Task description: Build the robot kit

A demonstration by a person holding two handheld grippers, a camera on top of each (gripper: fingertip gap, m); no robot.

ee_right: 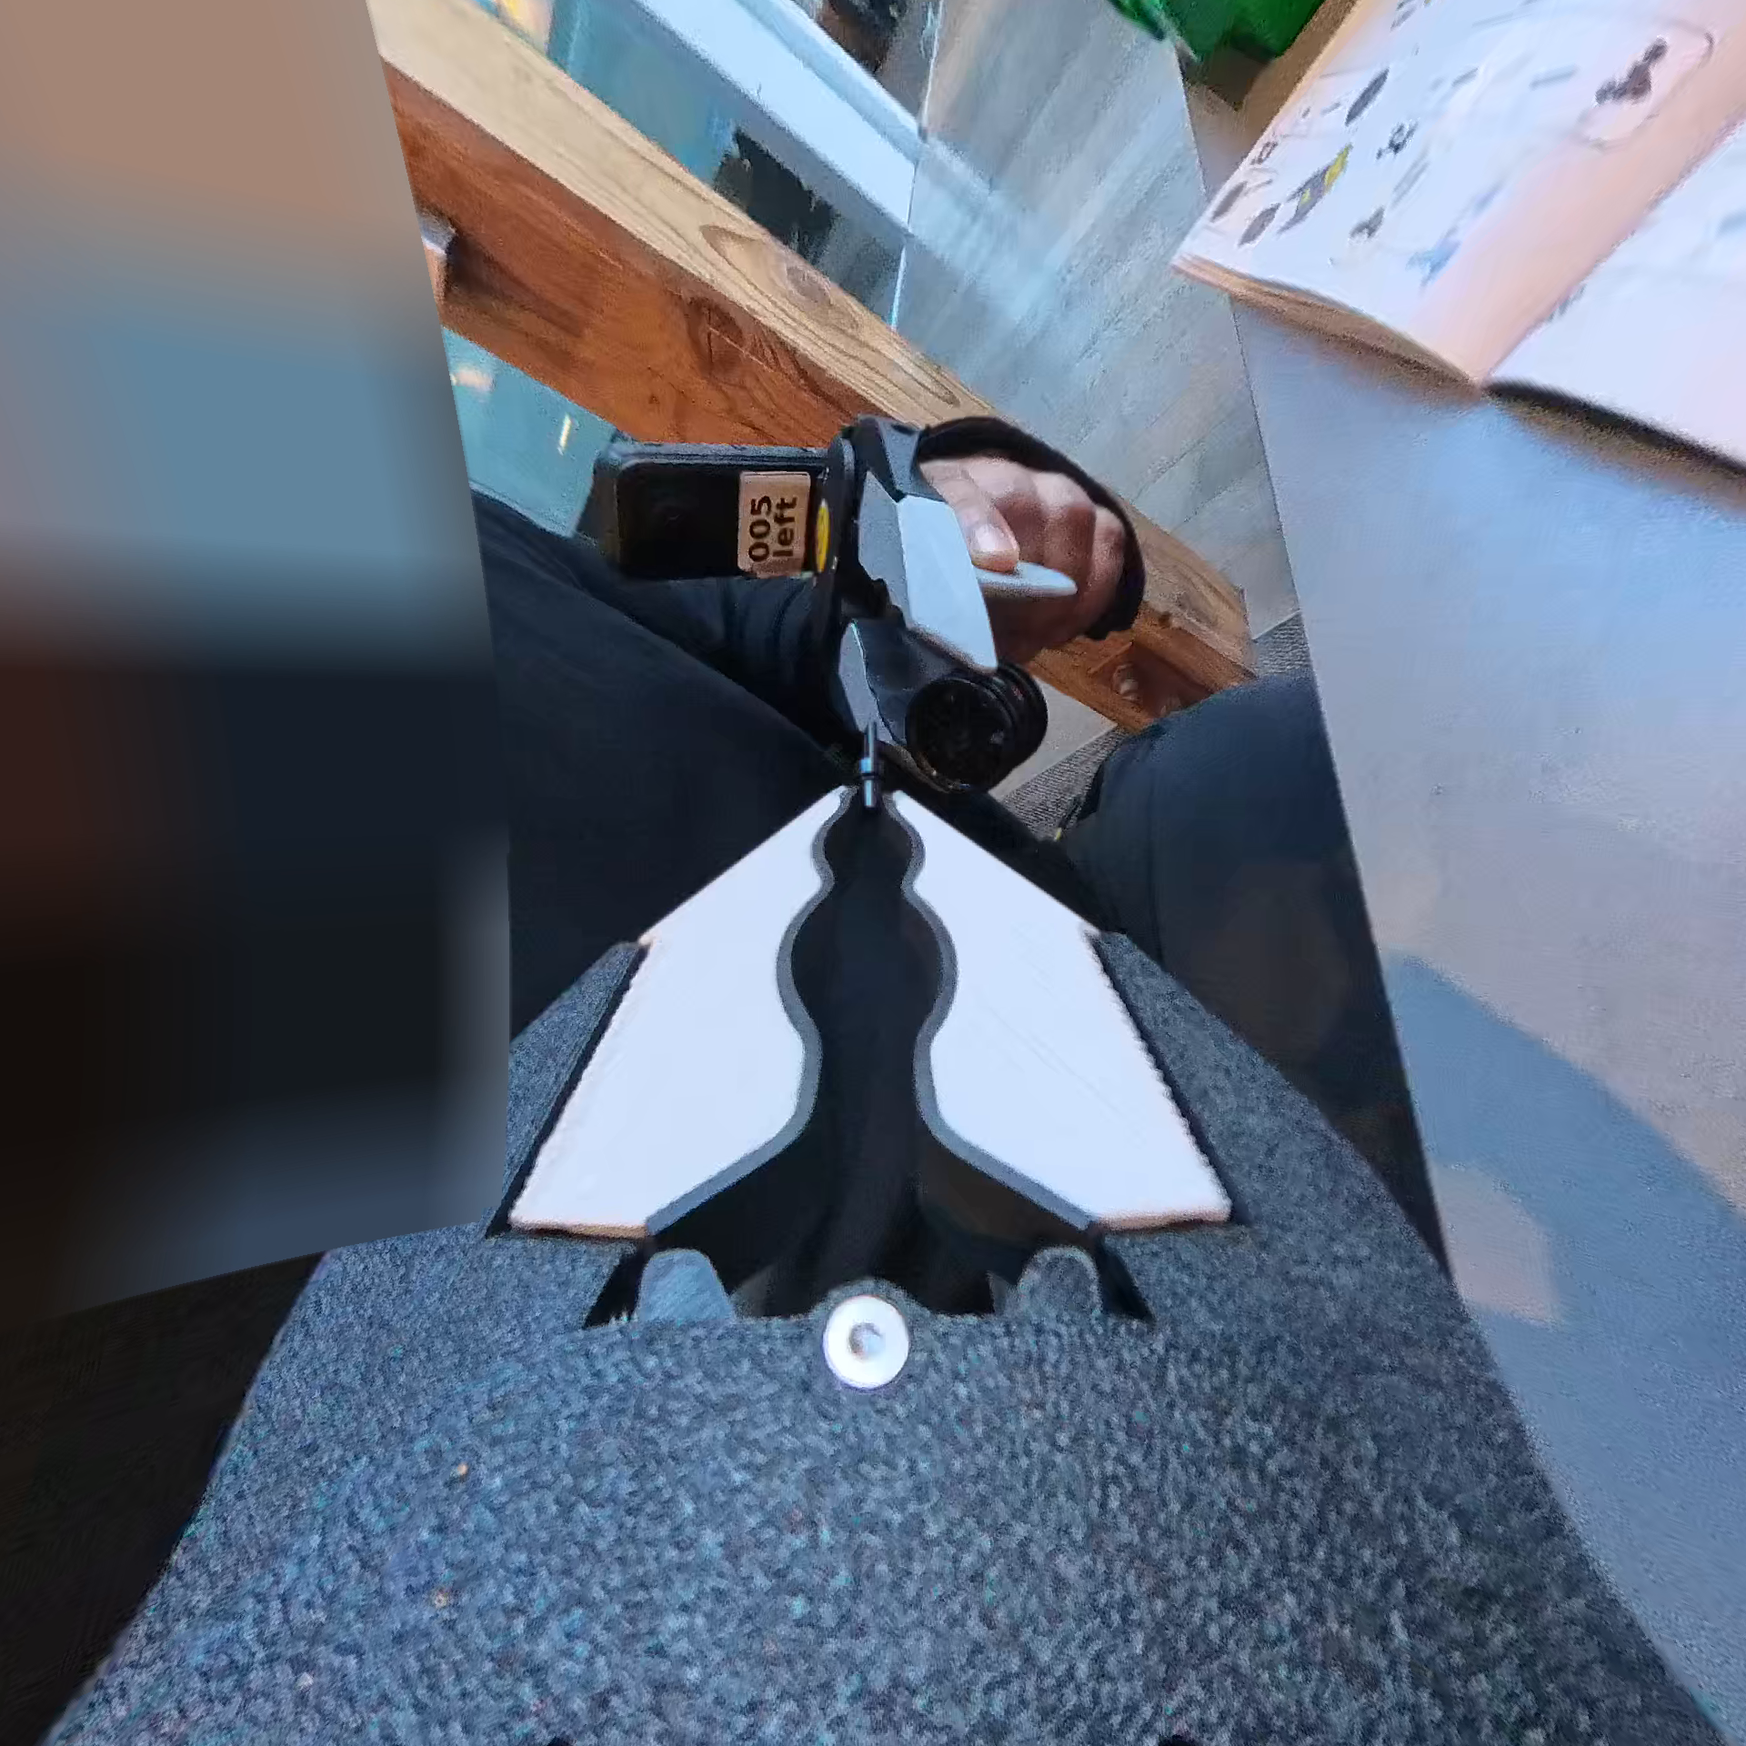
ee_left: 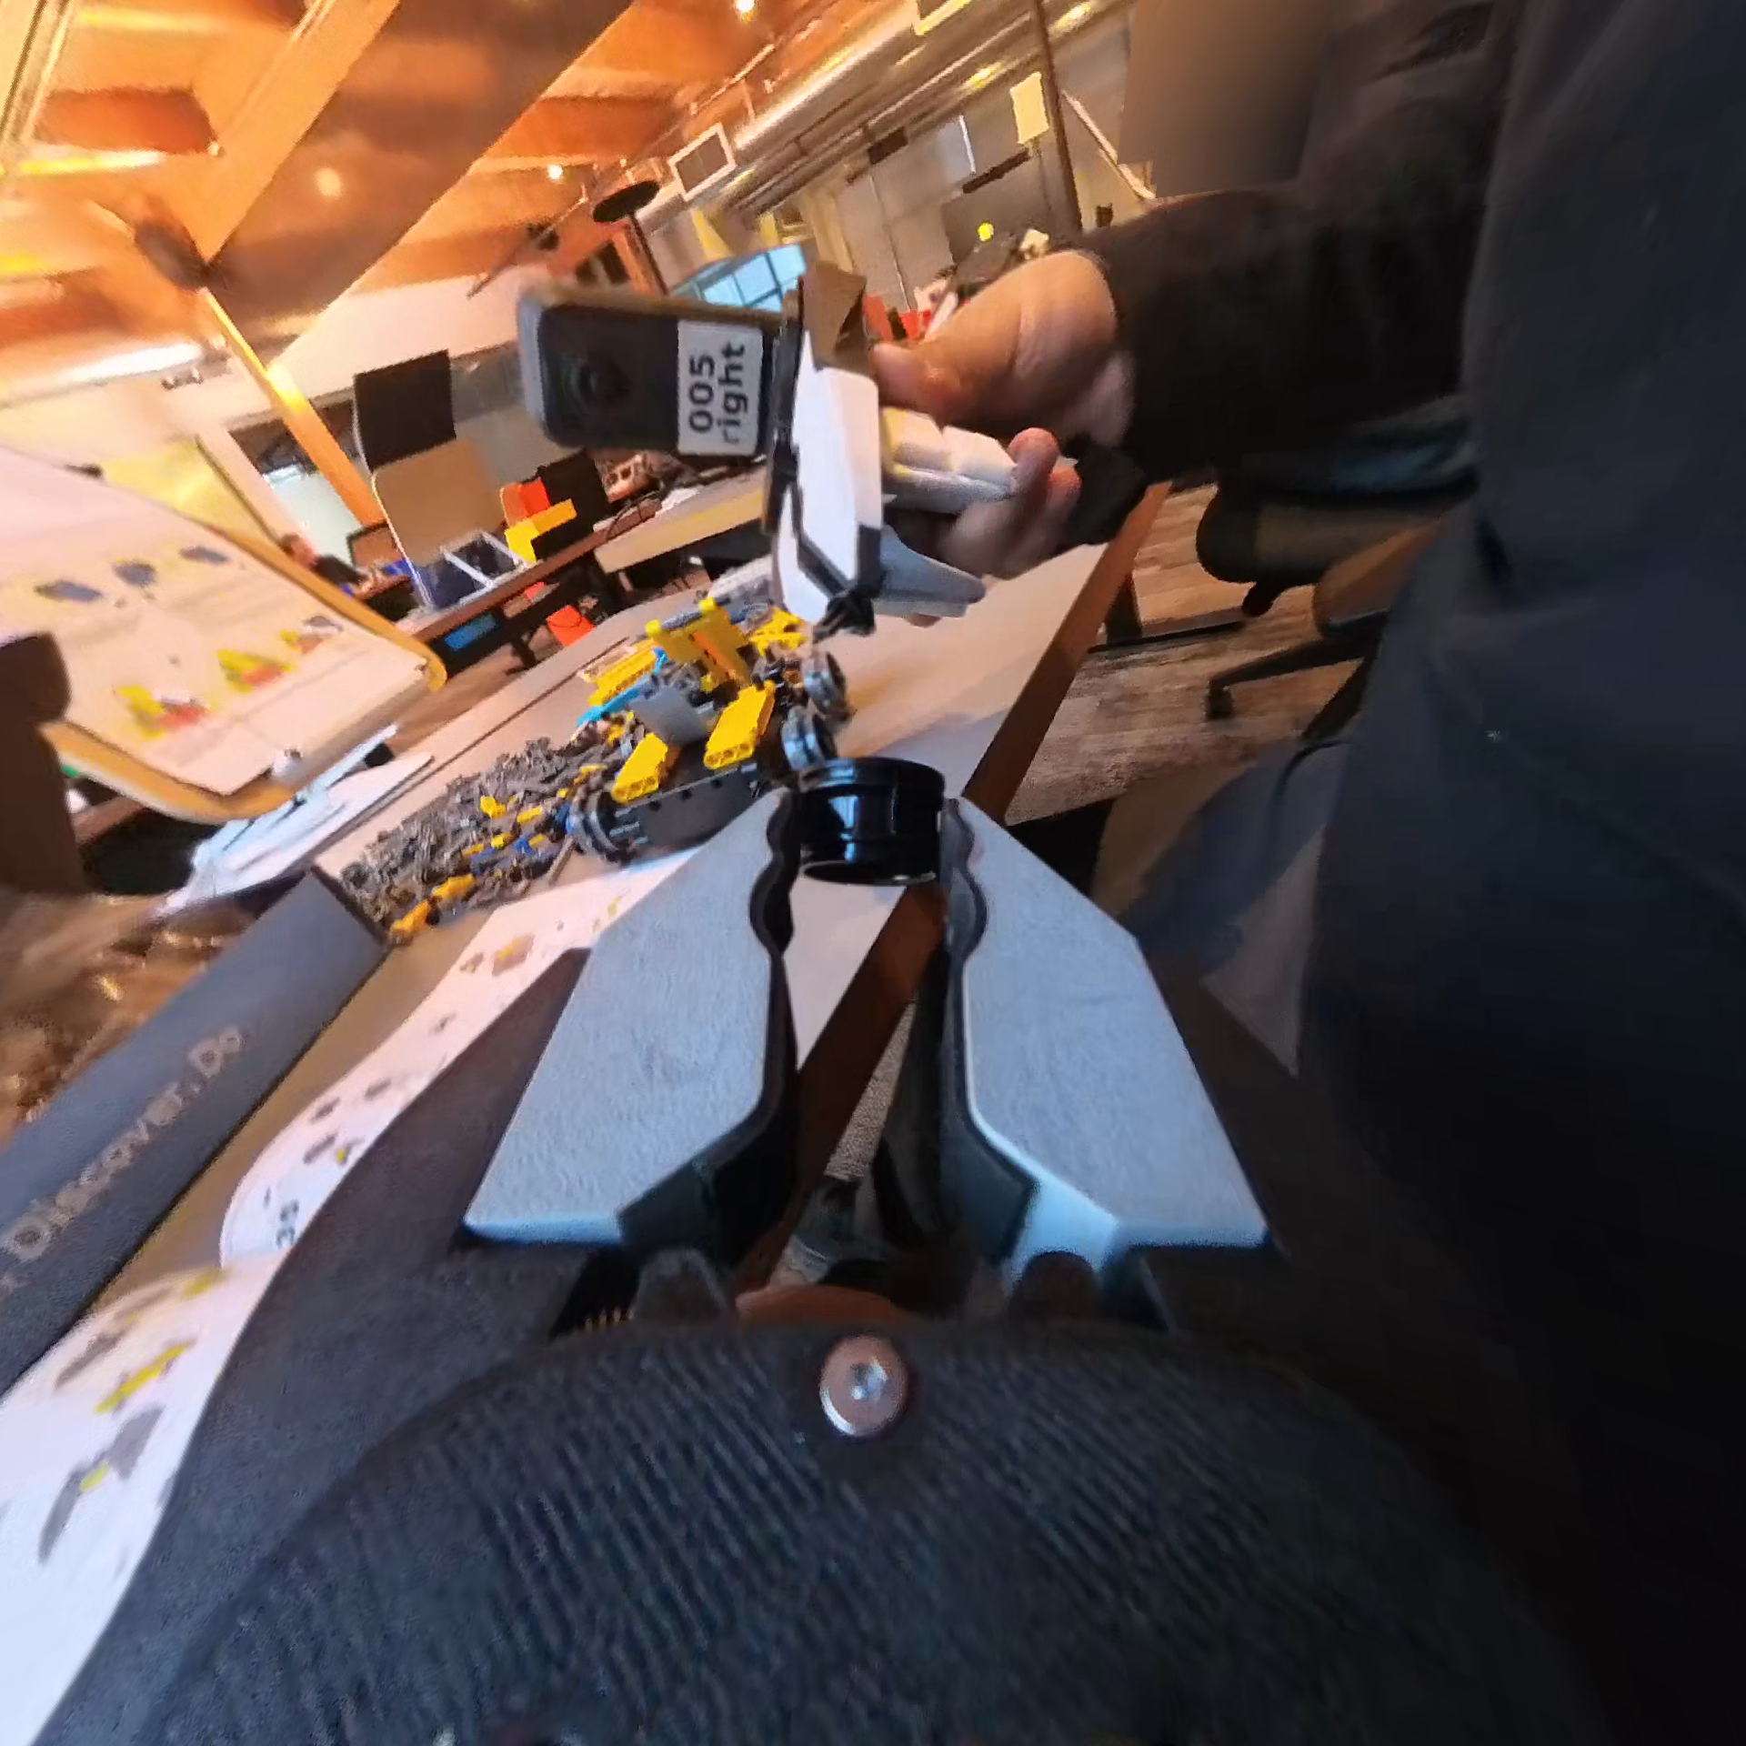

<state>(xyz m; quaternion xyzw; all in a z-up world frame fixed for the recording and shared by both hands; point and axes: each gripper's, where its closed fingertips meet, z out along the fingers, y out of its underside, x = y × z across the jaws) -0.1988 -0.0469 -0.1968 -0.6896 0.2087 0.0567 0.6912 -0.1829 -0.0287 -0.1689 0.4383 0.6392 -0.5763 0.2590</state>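
A glossy black plastic wheel rim (ee_left: 871, 820) sits between pale grey gripper fingers (ee_left: 661, 1020); behind, a yellow, grey and black brick-built vehicle (ee_left: 704, 723) on a white tabletop (ee_left: 945, 661).

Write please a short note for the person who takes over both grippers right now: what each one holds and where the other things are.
Left gripper: shut on a black wheel rim, held in the air off the table's near edge, above the person's lap.
Right gripper: shut on a small black pin, its tip close to the rim but apart from it.
On the table: a partly built yellow and grey vehicle model with some wheels fitted, a pile of loose parts beside it, and open instruction pages.
The pin is not yet in the rim; the rim is not on the model.
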